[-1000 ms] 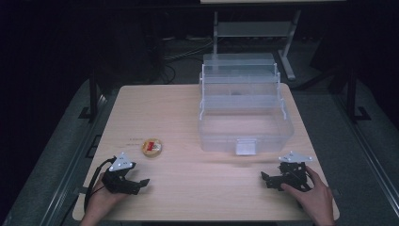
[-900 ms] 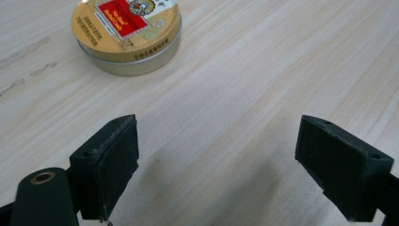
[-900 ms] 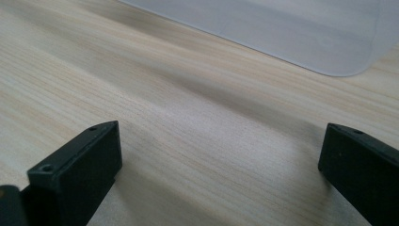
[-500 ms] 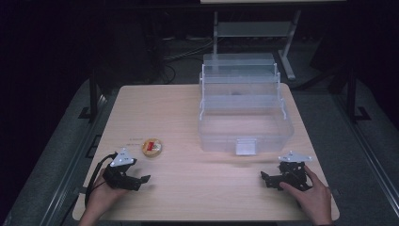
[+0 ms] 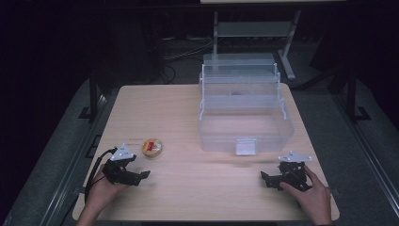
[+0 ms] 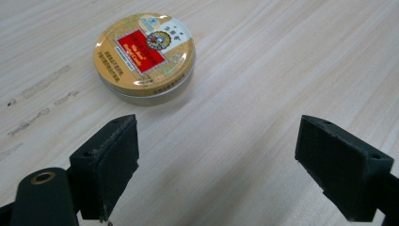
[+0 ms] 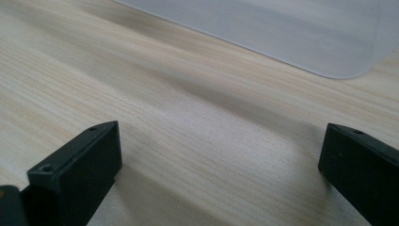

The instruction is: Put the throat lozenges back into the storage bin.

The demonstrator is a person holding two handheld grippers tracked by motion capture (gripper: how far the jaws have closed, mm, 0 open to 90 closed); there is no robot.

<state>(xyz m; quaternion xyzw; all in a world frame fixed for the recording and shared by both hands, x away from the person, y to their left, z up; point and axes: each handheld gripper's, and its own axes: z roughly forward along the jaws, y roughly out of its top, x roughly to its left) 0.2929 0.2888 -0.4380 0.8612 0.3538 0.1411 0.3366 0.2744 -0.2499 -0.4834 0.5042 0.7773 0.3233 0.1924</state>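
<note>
Gold-coloured round metal tin w/ a red label lies flat, lid up, on the pale wooden table, near its left front corner. Being round, it has no long axis; in the left gripper view the label text runs diagonally, from upper left to lower right.

Left gripper sits low over the table just in front of the tin, apart from it, pointing right & slightly toward the person in the high view. Its jaws are spread wide w/ bare wood between them; in its own view the tin lies beyond the left jaw, not between the pads. Left hand grips it from behind, forearm coming in from the bottom edge.

Right gripper rests low near the front right of the table, pointing left, jaws likewise wide apart on nothing. Right hand holds it from the right.

Clear plastic tiered storage box, standing open, is at the back right; its front edge shows near the right gripper.
</note>
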